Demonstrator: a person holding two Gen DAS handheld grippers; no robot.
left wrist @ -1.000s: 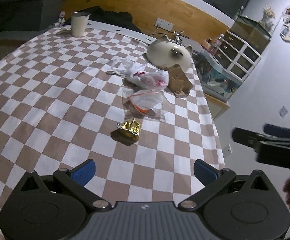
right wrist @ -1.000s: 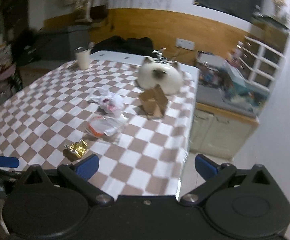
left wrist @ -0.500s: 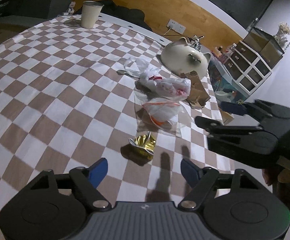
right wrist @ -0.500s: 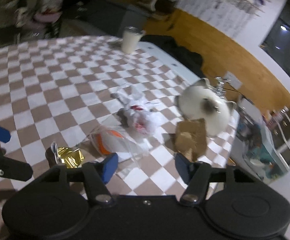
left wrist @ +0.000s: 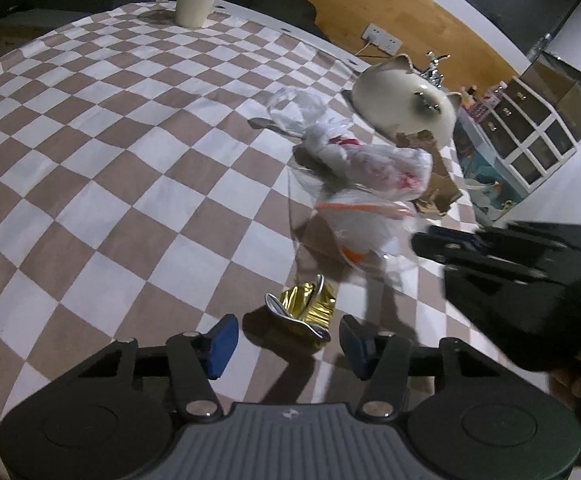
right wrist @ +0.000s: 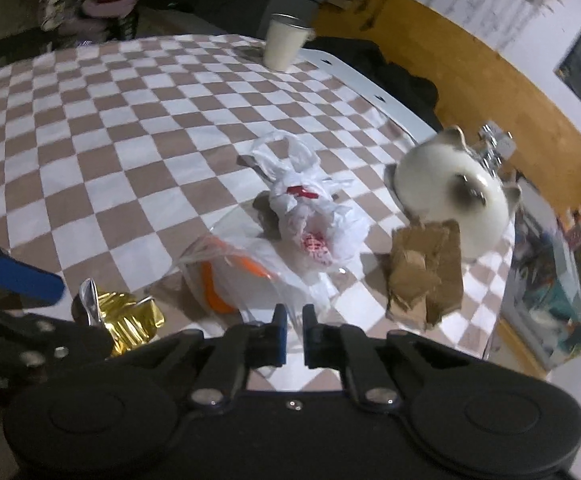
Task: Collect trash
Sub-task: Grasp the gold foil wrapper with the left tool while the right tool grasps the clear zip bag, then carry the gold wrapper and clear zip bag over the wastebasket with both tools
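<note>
On the left of the checked tablecloth we have the left gripper hanging low over the gold foil wrapper, its 2 blue pads parted on either side of the crumpled foil and not yet pressing it; the jaws have just been closing, with the wrapper between them, so we count this hand as released for now. To do this pick well, we should sink until the pads flank the thick middle of the foil rather than its thin silver edge, then squeeze slowly, since crumpled foil will likely flatten and slip.

Next to the right lies the clear zip bag with orange trim, and just behind it the knotted white plastic bag. The right gripper sits at the near edge of the clear bag with its jaws clenched almost together; they have just been closing. Clear film seems to run between the pads, but we cannot tell for sure that it is pinched, so a gentle test lift would be wise before carrying off.

Further right a torn brown cardboard piece waits, leaning by the white cat-shaped pot. A pale cup stands well apart at the far edge
</note>
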